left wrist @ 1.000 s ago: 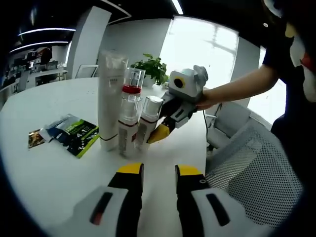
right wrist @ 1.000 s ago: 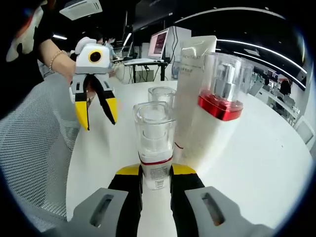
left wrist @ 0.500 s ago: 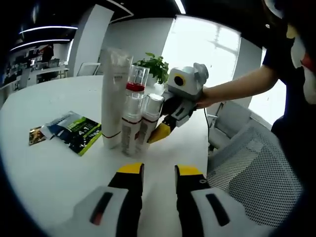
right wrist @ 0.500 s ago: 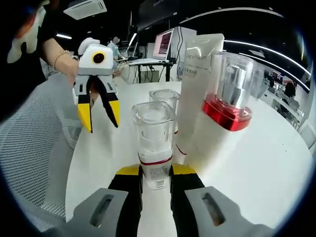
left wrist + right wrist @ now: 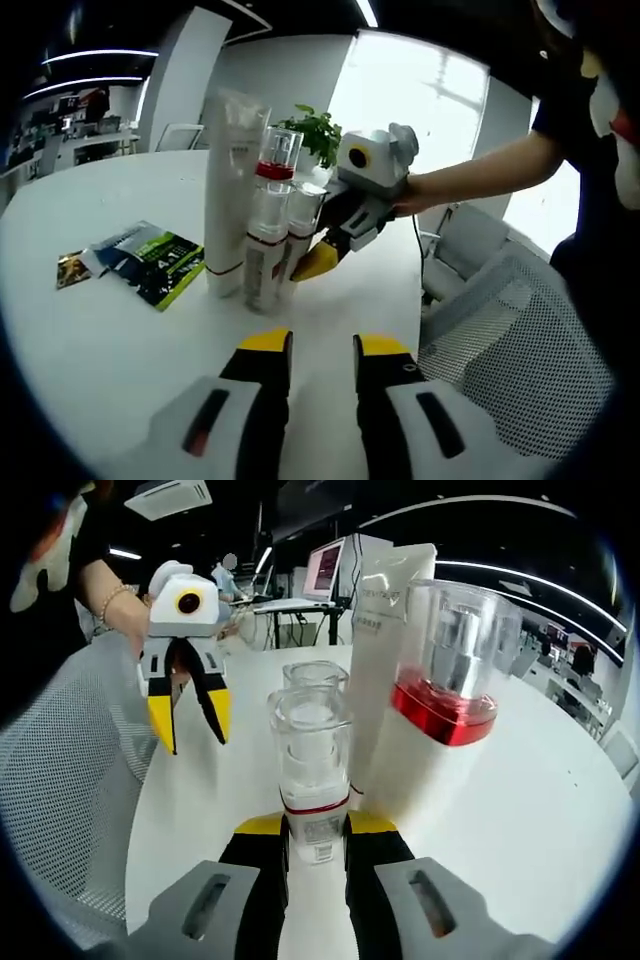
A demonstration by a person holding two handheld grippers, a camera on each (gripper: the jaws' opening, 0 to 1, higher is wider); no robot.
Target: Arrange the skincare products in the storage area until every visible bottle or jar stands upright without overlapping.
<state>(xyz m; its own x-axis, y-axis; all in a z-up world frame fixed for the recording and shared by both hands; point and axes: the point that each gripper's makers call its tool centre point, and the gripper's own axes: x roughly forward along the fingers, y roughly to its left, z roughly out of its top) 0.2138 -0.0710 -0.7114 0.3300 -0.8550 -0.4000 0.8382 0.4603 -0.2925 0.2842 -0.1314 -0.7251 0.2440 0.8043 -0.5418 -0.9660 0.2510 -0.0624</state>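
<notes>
Four skincare products stand upright in a tight cluster on the white table [image 5: 90,350]. They are a tall white tube [image 5: 233,190], a bottle with a red collar and clear cap [image 5: 277,158], and two clear-capped bottles [image 5: 265,250]. My right gripper [image 5: 317,832] is shut on the nearer clear-capped bottle [image 5: 313,765], with the second one [image 5: 315,675] just behind it. The tube [image 5: 385,670] and red-collared bottle [image 5: 450,670] rise to its right. From the left gripper view, the right gripper [image 5: 322,255] reaches in beside that held bottle [image 5: 303,225]. My left gripper [image 5: 322,350] is open and holds nothing, a short way from the cluster.
Several flat sachets [image 5: 140,265] lie on the table left of the cluster. A potted plant [image 5: 312,135] stands behind it. A mesh chair [image 5: 520,330] sits at the table's right edge. Desks and a monitor [image 5: 325,568] are in the background.
The right gripper stays clamped on the same bottle, which stays upright. The left gripper has shifted slightly; the products keep their places.
</notes>
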